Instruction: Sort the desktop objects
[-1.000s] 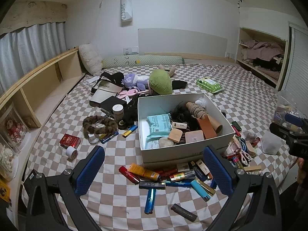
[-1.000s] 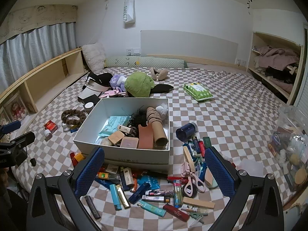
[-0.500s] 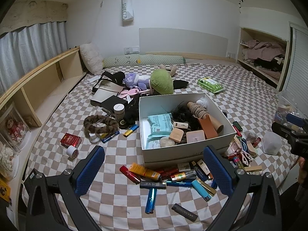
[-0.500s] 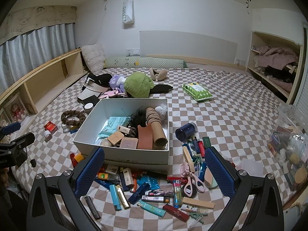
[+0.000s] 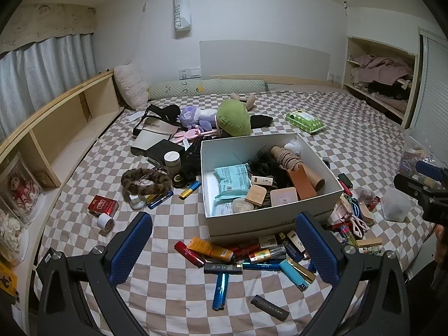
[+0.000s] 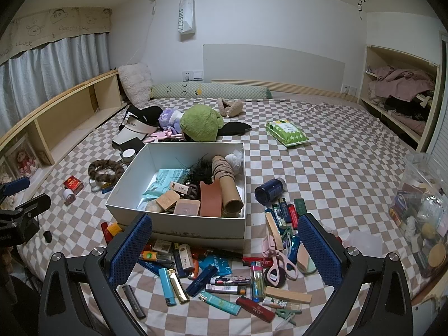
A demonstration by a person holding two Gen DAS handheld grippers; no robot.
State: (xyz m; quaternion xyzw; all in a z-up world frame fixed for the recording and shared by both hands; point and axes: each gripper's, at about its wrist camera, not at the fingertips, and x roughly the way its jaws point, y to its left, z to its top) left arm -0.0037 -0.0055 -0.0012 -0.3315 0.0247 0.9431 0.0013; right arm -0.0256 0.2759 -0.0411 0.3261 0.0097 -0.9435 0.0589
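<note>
Both grippers are spread wide and holding nothing, hovering above the near edge of the checkered bed point(image 5: 350, 128). The left gripper point(image 5: 224, 249) looks down on lighters point(image 5: 219, 291) scattered in front of the white box point(image 5: 268, 219). The right gripper point(image 6: 225, 252) sits over the bigger pile of lighters point(image 6: 256, 281), with pink scissors point(image 6: 275, 263) just beside them. The box is roughly mid-bed and packed with stuff: a cardboard tube point(image 6: 228, 189), a teal packet point(image 5: 233, 179), some small blocks. A green plush point(image 6: 200, 123) lies behind the box, and a blue jar point(image 6: 268, 190) is on its side to the right.
</note>
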